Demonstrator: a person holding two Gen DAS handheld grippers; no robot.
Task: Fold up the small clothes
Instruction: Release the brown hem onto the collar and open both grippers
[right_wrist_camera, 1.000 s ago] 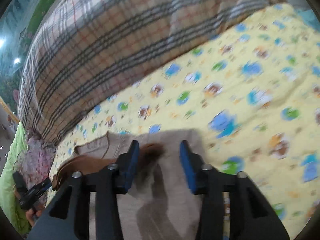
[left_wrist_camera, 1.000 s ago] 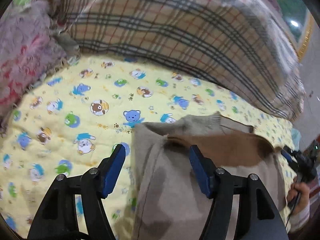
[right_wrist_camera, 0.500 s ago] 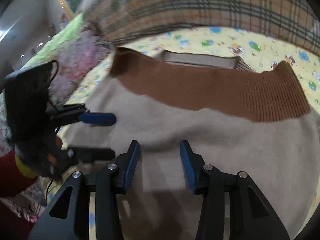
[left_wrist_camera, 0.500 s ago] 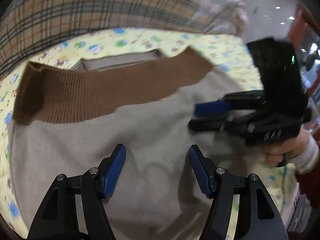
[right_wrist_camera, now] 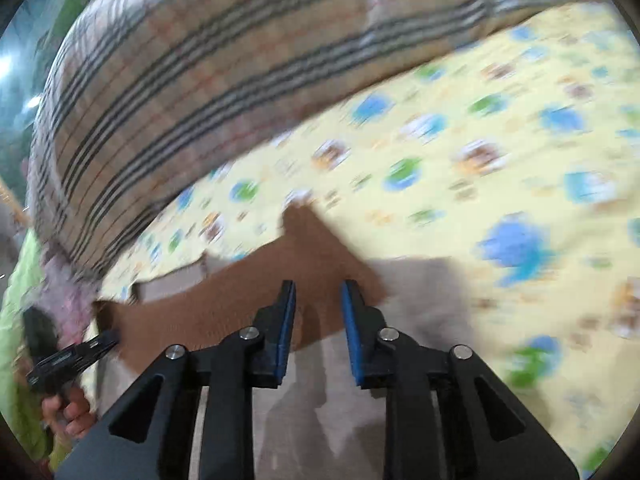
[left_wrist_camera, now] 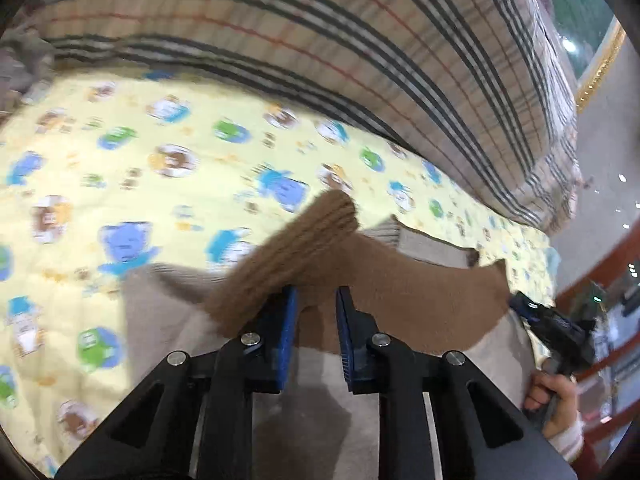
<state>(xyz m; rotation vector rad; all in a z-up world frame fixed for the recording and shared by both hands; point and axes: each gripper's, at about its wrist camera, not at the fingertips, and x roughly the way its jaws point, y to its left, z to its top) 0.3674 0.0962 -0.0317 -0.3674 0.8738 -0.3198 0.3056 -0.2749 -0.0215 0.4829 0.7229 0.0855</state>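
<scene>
Beige sweater (left_wrist_camera: 168, 320) with brown ribbed hem (left_wrist_camera: 400, 280) is laid on the yellow cartoon-print quilt (left_wrist_camera: 120, 152), below the plaid blanket (left_wrist_camera: 320, 40). The hem is lifted at both corners. Left gripper (left_wrist_camera: 316, 312) is closed down narrow on the hem's left corner; right gripper (right_wrist_camera: 318, 308) is likewise narrowed on the right corner. Both views are motion-blurred.

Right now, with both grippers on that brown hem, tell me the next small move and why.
Probably carry the brown hem forward and lay it toward the far edge of the beige sweater. The left gripper and the right gripper each pinch a raised hem corner, and the sweater's far part lies flat on the yellow quilt.
</scene>
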